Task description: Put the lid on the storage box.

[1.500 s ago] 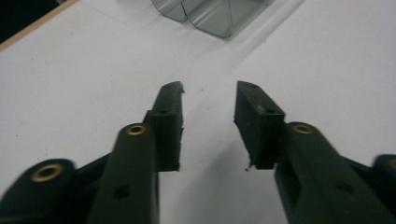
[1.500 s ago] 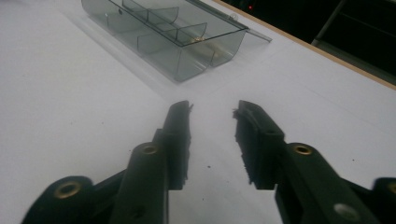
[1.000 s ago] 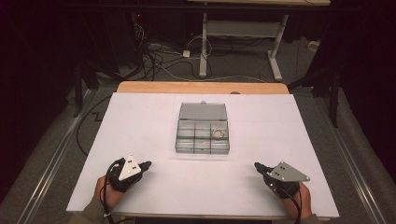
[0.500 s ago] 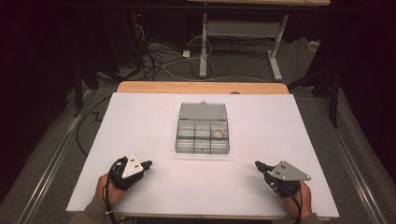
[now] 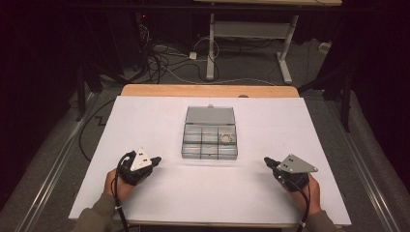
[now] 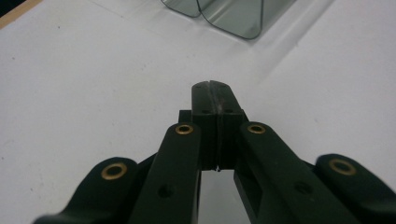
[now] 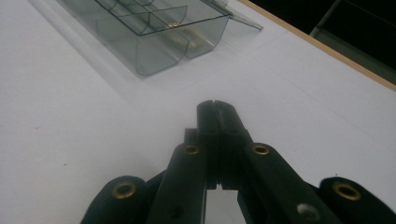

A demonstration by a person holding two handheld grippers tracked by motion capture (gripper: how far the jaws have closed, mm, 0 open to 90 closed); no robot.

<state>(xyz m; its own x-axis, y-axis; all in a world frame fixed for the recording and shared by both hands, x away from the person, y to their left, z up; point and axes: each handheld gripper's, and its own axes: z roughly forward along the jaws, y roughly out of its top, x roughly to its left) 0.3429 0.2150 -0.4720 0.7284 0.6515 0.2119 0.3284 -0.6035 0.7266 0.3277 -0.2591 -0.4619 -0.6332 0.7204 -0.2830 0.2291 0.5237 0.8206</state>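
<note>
Organizer box (image 5: 210, 139) is set at the table's (image 5: 145, 208) middle, lid laid open to the far side, its long axis running near to far. It lies between left gripper (image 5: 157, 160) and right gripper (image 5: 266, 161), about equally near; both jaw pairs are pressed together, empty.

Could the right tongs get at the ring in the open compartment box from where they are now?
Probably yes. The box lies open with its lid folded back, the ring sits in a right-hand compartment, and bare table lies between it and the right tongs, which are shut.
</note>
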